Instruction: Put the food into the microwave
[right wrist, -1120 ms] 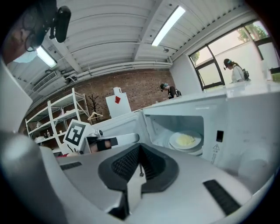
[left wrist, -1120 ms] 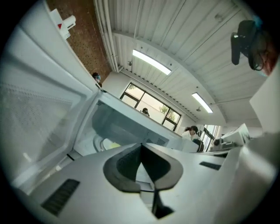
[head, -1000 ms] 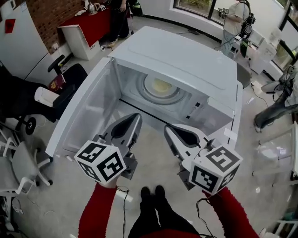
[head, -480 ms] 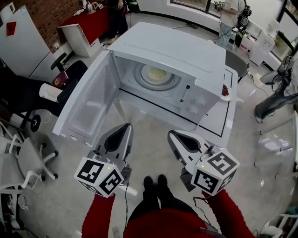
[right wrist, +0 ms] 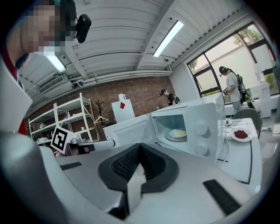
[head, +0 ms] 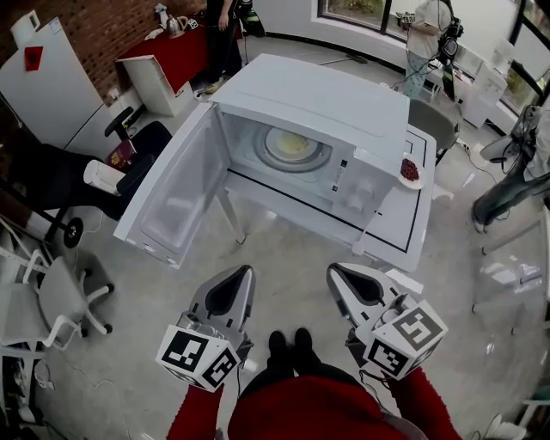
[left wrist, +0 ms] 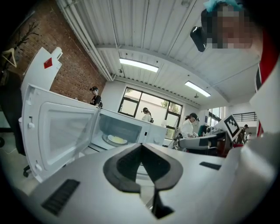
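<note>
Left gripper (head: pixel 248 271), right gripper (head: pixel 332 270): fingers pressed together, empty; food (head: pixel 290 144) in microwave (head: pixel 326 99), well apart.

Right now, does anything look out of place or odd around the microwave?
Nothing looks spilled or damaged. The microwave has its door wide open with a plate of food inside, and a small plate of red food sits outside on the table beside it.

Smooth, satin-white metal microwave (head: pixel 318 94); rough red brick wall (head: pixel 90 26); polished, faintly glossy grey floor (head: pixel 284 262).
</note>
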`<state>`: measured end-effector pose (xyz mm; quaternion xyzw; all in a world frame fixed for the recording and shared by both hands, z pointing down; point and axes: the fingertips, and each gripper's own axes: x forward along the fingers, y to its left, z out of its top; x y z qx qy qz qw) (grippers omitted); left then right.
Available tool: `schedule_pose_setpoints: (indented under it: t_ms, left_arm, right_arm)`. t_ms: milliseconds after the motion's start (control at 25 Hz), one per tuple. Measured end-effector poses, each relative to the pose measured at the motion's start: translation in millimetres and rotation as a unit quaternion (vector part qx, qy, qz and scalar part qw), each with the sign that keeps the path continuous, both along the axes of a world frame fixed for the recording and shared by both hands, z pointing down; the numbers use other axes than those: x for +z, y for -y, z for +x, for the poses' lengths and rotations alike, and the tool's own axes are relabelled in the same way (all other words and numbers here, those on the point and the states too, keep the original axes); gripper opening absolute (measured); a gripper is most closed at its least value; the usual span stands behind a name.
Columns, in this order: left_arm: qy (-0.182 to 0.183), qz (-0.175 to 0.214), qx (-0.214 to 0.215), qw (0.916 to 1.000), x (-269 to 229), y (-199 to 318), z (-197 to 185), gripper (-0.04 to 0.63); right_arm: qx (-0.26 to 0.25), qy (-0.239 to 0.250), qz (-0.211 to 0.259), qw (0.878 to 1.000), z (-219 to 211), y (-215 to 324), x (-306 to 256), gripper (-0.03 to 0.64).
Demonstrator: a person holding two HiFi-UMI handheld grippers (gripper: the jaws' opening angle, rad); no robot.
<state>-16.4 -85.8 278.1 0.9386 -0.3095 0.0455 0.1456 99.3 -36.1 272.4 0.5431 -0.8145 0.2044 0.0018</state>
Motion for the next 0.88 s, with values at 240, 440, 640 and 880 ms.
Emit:
schedule_pose_setpoints:
  t_ms: [240,440,640,880]
  left_arm:
    - [-0.012,0.002,0.0,0.9999,-6.9,-14.4,-3.6,0.009]
    - [-0.008,0.006,-0.001,1.0,-5.7,-23.0,-2.5,0.009]
    - [-0.016,0.0,0.002,0.9999,-4.0,-29.2,1.2,0.009]
    - [-0.016,-0.003,0.002,0.9999,-1.6,-32.2,1.5,0.009]
  right_arm:
    - [-0.011,-0.017,0.011,1.0,-1.5,-9.5,-0.9,0.014]
    - [-0.017,-0.034,0.013,0.999,-2.5,-14.1,2.6,0.014]
    - [-0.017,-0.029,0.013,0.999,-1.3,-20.5,4.8,0.014]
    - [-0.023,-0.021,0.015,0.999,-1.7,-22.7,7.4,0.014]
